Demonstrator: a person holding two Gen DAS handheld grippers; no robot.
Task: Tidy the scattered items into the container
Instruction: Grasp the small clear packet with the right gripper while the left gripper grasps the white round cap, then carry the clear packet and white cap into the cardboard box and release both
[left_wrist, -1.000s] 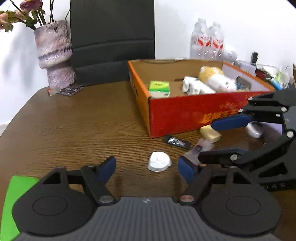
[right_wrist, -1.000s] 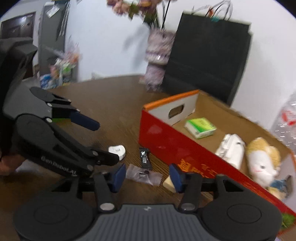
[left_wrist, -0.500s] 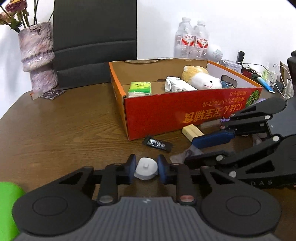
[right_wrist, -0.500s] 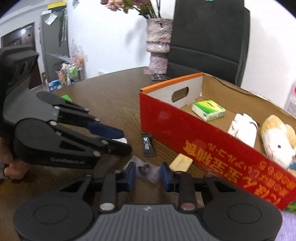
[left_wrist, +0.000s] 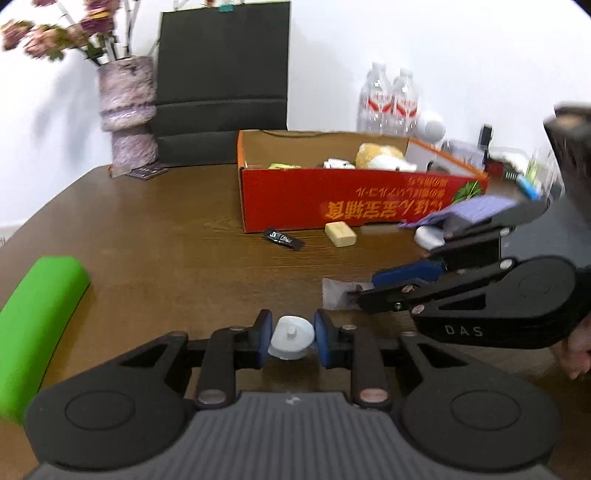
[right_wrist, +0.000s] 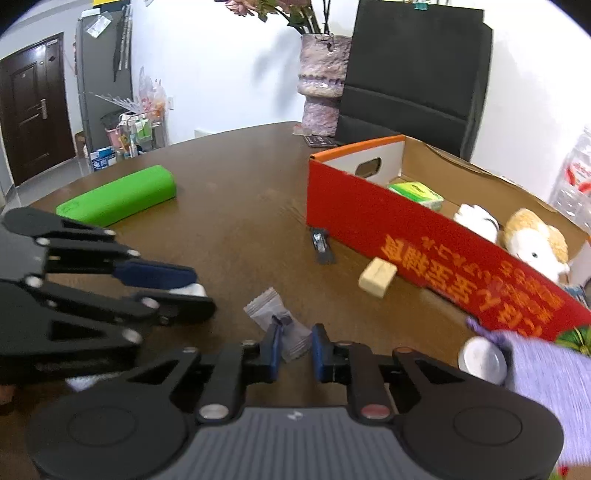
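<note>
Both tools lifted — cap (left_wrist: 291, 336), sachet (right_wrist: 291, 338).

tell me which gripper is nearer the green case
Left. The left gripper, shut on the white cap, is beside the green case; the right gripper is farther away.

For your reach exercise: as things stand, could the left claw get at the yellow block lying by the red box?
Probably not yet. The left claw is shut on a white cap, so it is occupied. The way to the yellow block looks free across bare table.
</note>
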